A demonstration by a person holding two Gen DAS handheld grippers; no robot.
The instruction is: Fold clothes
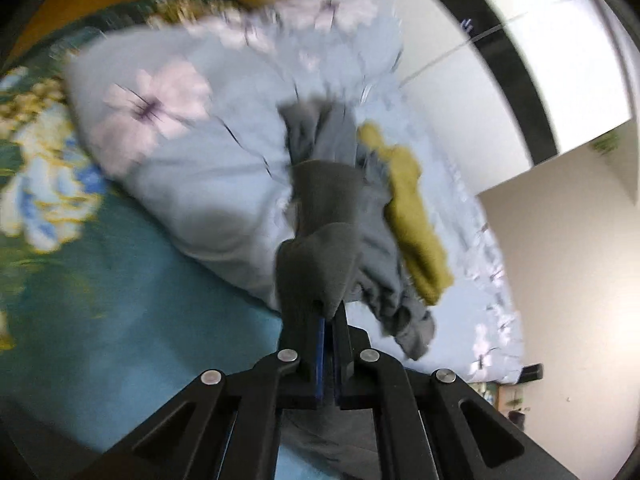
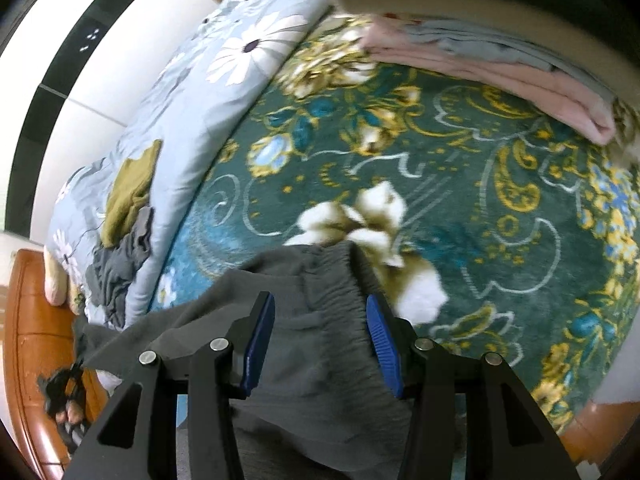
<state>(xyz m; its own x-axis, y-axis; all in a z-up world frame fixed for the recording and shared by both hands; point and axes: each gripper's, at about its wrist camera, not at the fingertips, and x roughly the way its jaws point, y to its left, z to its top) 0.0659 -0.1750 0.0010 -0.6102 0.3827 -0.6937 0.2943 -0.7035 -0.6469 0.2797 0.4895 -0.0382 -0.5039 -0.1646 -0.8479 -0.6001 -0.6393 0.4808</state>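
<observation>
My left gripper (image 1: 328, 316) is shut on a fold of dark grey garment (image 1: 320, 240), which drapes over the fingertips and hides them. In the right wrist view the same grey garment (image 2: 316, 336), with an elastic waistband, lies on the green floral blanket (image 2: 480, 208). My right gripper (image 2: 320, 336) stands open, its blue pads (image 2: 380, 340) on either side of the waistband. A heap of unfolded grey and mustard clothes (image 2: 128, 224) lies on the pale floral duvet (image 2: 192, 112). The left wrist view is blurred by motion.
A stack of folded pink and grey clothes (image 2: 500, 64) sits at the far right of the blanket. A wooden bed frame (image 2: 36, 320) runs along the left. A white wall with a black stripe (image 1: 500, 40) stands behind the duvet.
</observation>
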